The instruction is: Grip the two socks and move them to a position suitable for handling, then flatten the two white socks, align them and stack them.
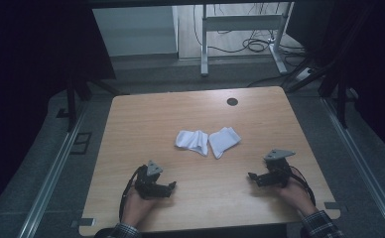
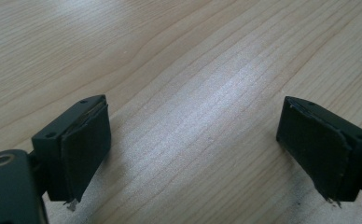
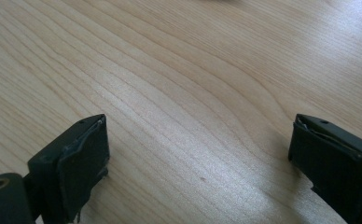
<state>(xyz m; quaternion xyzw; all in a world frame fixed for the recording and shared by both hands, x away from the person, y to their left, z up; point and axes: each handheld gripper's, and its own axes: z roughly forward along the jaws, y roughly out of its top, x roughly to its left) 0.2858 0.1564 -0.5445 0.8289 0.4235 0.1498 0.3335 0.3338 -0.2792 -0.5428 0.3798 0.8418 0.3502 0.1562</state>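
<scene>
High view: two white cloths lie touching side by side at bench centre. Left gripper rests at 7 o'clock of them, right gripper at 5 o'clock; both well apart from the cloths, each in a hand, tips turned inward.

Left gripper view: left gripper released, jaws wide, bare wood grain between them. Right gripper view: right gripper likewise released, nothing held.

Bench is light wood with a dark round hole at 12 o'clock. Beyond it: grey floor, a metal frame, loose cables.
</scene>
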